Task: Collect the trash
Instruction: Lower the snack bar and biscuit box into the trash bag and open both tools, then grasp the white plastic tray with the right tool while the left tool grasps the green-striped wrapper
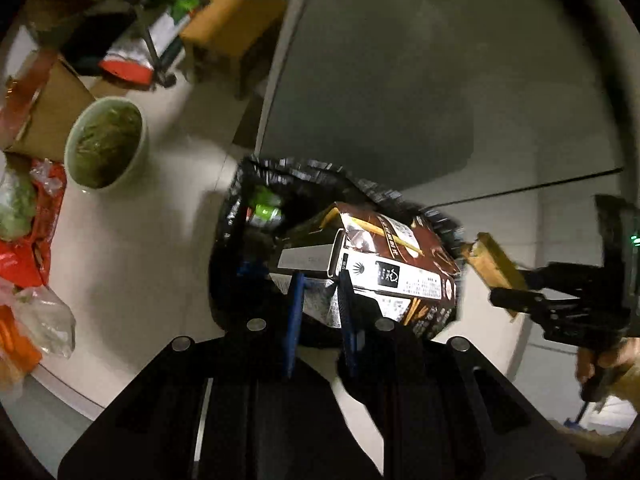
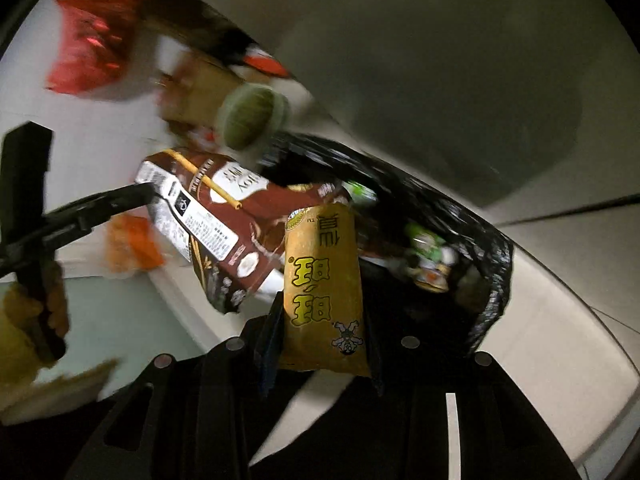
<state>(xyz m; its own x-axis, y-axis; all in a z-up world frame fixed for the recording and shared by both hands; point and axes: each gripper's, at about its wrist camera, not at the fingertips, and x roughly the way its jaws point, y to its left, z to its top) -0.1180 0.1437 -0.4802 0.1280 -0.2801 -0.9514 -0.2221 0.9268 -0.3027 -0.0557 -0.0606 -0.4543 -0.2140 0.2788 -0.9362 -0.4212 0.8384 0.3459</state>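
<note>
Over the black bin bag [image 1: 280,176], both my grippers aim steeply down, each with trash. My left gripper [image 1: 320,292] is clamped narrow on a flap of the brown carton [image 1: 384,264]; blue pads pinch its lower end, so the box hangs out ahead of the fingers over the bag's mouth. Its long axis lies roughly across the left wrist view, open torn end toward the bag's far rim, printed side up. My right gripper [image 2: 320,312] grips the yellow snack packet [image 2: 320,272] by its bottom, jaws partly closed on its width. The packet's long axis runs along the fingers, top end pointing into the bag. I judge both are held by an end so they drop clear on release.

Inside the bag: a green can [image 2: 428,248], other scraps, too blurred to name. On the white table [image 1: 132,240] beside the bag, uncollected: a bowl [image 1: 106,144] of green stuff, red wrappers [image 1: 24,248], a cardboard box [image 1: 52,112]. Next step, probably: let go of both.
</note>
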